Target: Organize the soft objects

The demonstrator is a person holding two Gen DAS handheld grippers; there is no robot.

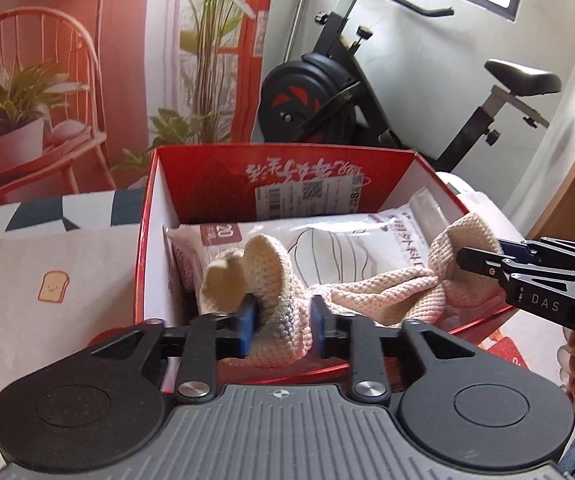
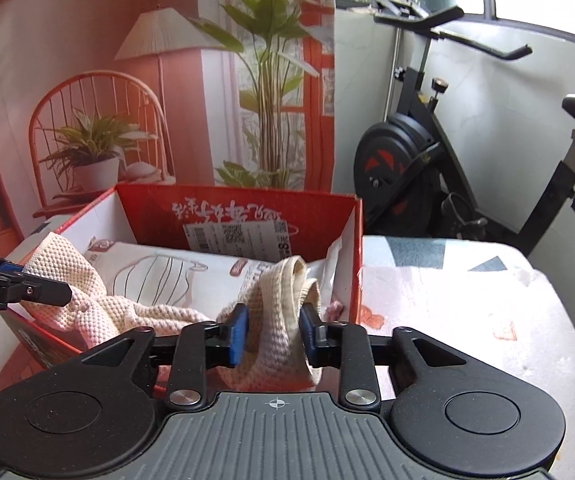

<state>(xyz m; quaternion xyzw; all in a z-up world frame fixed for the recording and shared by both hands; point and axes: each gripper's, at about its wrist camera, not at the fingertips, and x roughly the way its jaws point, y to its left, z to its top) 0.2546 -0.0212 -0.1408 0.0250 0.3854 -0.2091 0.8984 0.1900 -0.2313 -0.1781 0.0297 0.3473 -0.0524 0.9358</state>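
Over the red box (image 1: 147, 240), both claws grip the same cream knitted cloth (image 1: 367, 292), one at each end. My left claw (image 1: 282, 316) is closed down on a bunched end near the box's 6 o'clock wall; my right claw (image 2: 273, 326) is likewise pinched onto the other end, toward the 3 o'clock wall as the left camera sees it. The middle of the cloth sags inside the box and rests on a white plastic packet (image 1: 327, 240) already lying there. I judge the two-point hold is meant to keep the cloth spread so it lays flat, not in a lump.

Room: the box walls stand close on all sides; the far wall at 12 o'clock carries a label. Outside the box, the patterned worktop (image 2: 467, 300) at 3 o'clock is open. Upward is the free way out.
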